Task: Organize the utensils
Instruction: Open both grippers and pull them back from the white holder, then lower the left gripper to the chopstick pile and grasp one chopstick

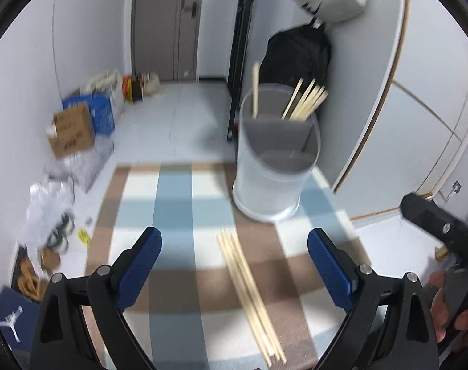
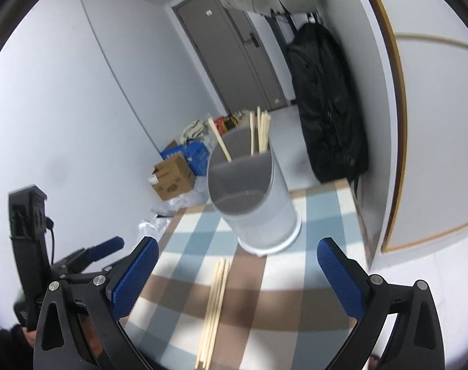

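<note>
Checked cloth (image 1: 178,203) | both tools tilted down over chopsticks (image 1: 249,289) | jaws apart, empty

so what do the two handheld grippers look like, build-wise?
Both match: the left gripper and right gripper have black plastic linkage arms with silver pivot bolts, each ending in a blue, textured rectangular pad. In the right wrist view the left unit carries a black boxy housing with a black cable.

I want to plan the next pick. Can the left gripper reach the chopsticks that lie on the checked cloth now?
Probably yes. The left gripper is open, and the chopsticks lie loose on the checked cloth right between its fingers, nothing covering them. The holder stands further back, out of the way.
</note>
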